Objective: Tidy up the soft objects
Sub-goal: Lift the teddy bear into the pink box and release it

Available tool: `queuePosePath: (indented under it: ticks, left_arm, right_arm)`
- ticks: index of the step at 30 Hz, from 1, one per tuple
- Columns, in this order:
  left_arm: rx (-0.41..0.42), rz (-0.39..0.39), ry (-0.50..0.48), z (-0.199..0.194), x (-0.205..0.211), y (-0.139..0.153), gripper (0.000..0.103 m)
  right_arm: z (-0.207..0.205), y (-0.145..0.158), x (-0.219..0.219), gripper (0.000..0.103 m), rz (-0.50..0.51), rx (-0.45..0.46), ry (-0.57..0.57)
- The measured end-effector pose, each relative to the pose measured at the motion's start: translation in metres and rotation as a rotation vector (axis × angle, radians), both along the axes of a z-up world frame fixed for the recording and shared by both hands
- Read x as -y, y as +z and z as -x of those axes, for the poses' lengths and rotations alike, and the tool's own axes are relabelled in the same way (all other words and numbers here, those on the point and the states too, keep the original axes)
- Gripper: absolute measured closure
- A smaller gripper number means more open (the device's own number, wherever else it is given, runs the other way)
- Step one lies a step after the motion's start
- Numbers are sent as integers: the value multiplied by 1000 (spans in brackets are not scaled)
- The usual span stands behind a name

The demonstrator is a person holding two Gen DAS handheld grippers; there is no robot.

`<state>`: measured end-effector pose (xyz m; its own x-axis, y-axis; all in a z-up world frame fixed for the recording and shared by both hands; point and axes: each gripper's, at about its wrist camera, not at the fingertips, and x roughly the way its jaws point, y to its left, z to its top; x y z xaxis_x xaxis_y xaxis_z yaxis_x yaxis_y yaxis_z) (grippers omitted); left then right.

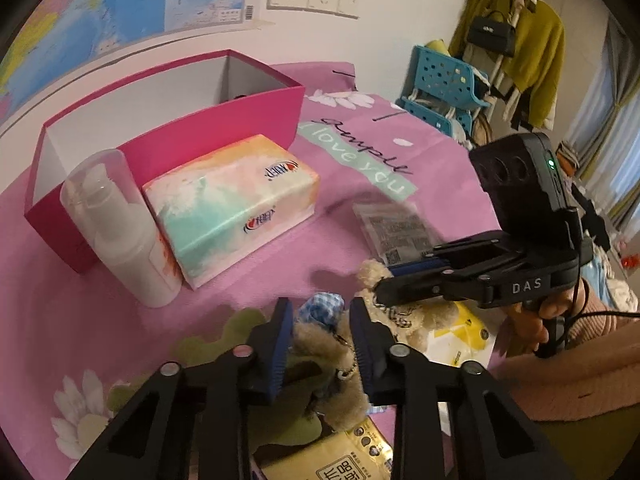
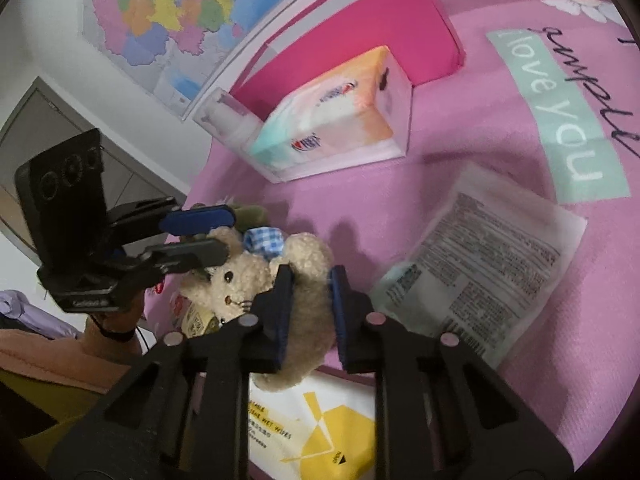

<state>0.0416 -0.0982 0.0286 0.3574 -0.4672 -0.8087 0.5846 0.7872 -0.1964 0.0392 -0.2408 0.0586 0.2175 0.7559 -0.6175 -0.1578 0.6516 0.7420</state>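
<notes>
A beige plush bear (image 2: 256,276) with a blue checked bow (image 2: 262,240) lies on the pink bedspread. My right gripper (image 2: 310,276) is closed around the bear's body. My left gripper (image 1: 320,316) straddles the bear's head (image 1: 320,340), fingers close on either side; in the right wrist view it reaches in from the left (image 2: 220,232). The right gripper also shows in the left wrist view (image 1: 384,280), coming from the right. An open pink box (image 1: 168,128) stands at the back left.
A tissue pack (image 1: 232,204) and a white pump bottle (image 1: 116,232) sit in front of the box. A clear printed packet (image 2: 480,264), yellow wet wipes (image 2: 320,432) and a yellow tissue pack (image 1: 340,456) lie near the bear. Blue baskets (image 1: 448,84) stand beyond the bed.
</notes>
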Motion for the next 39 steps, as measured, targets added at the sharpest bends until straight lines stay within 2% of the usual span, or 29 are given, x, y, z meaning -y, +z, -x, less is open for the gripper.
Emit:
queuePosePath:
  ticks: [4, 13, 22, 28, 32, 39]
  left_arm:
    - [0, 31, 29, -4, -7, 4, 82]
    - [56, 126, 87, -24, -17, 38, 83]
    - [187, 115, 169, -78, -20, 89, 83]
    - [212, 63, 246, -127, -25, 97, 85]
    - [185, 32, 288, -154, -29, 89, 85]
    - [156, -22, 342, -183, -32, 71, 85]
  right_arm:
    - [-4, 12, 7, 84, -8, 37, -30]
    - [-38, 57, 19, 84, -9, 174, -82]
    - [-112, 95, 18, 84, 1, 330, -137]
    - [-156, 91, 8, 84, 20, 333, -172]
    - [-185, 74, 1, 84, 45, 293, -189]
    - [-214, 35, -11, 83, 90, 198, -206]
